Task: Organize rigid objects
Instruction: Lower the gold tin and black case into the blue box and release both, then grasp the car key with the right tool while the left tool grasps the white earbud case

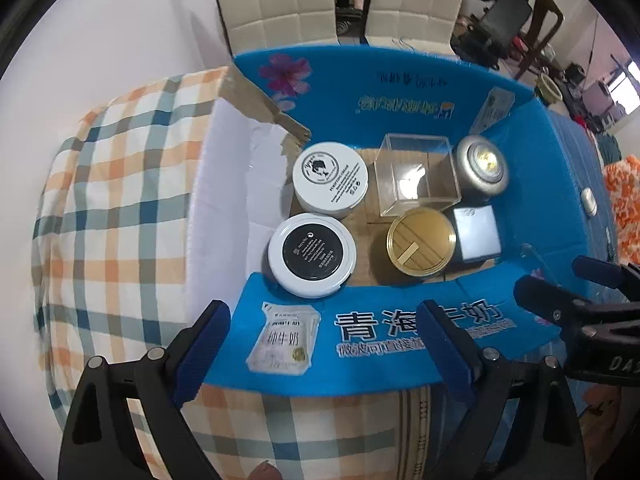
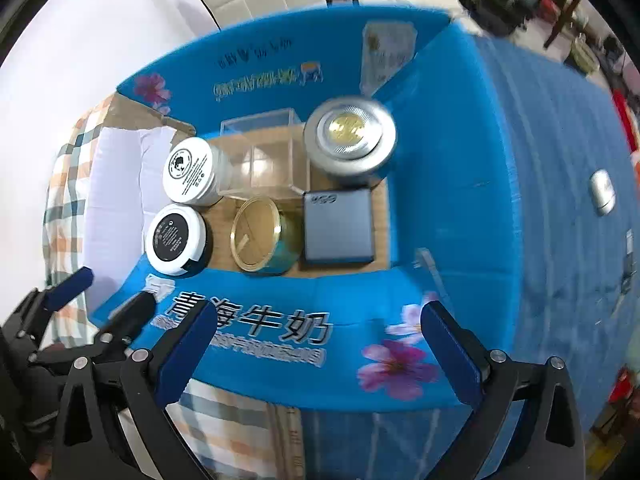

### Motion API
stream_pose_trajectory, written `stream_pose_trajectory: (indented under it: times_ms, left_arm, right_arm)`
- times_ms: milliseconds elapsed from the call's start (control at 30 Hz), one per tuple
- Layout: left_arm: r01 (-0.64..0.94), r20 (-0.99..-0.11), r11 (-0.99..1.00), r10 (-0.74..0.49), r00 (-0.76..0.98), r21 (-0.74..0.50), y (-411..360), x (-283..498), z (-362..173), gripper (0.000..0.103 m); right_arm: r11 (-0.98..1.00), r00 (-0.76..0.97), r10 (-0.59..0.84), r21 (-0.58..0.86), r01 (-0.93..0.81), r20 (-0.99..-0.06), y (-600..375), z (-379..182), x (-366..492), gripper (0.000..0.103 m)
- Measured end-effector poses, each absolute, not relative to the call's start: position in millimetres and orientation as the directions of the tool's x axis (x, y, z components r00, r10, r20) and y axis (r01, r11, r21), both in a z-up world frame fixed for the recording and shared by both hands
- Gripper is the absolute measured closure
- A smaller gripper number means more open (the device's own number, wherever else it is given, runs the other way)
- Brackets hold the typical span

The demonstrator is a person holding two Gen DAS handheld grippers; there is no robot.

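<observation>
Brightness: both views evenly bright, soft daylight.
Light source: a pale window (image 1: 628, 88) glows at the far right edge of the left view.
Glare: white highlights on the clear plastic box (image 1: 416, 176) and the silver tin (image 2: 352, 136).
Shadows: faint, soft ones on the white wall (image 2: 132, 12).
Blur: the right view is smeared, worst toward its right edge; the left view is sharp.
Distortion: strong fisheye bending, black corners.
</observation>
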State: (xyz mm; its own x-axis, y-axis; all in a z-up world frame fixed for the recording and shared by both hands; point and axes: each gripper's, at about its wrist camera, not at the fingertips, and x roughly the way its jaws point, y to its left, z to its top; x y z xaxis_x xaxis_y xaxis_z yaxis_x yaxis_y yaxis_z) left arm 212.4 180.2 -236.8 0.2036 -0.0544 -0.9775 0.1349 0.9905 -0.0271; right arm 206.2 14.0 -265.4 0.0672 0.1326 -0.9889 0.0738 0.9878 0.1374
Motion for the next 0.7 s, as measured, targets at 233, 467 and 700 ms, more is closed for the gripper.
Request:
stream_pose_trajectory:
  times_ms: [233,467,700]
  left_arm:
    - [0.093,-0.961,0.996,-0.042,0.273,-0.017,175,200,-206,0.008]
    - [0.081,-0.940,0.997,-0.030,0.339,-0.002,157,179,-164,0.008]
    - [0.145,-0.921,0.989,-0.019,0.389,0.041,90,168,-141,0.008]
  right_arm:
    - [0.997,0.134,0.078,0.077,-0.010,-0.988,6,-227,184,0.000]
    - [0.989,0.200,0.148,0.144,-0.036,-0.969,-7,-185,165,0.000]
    - [0.979,0.247,0.197,0.206,0.009,-0.949,-62,-152,139,0.000]
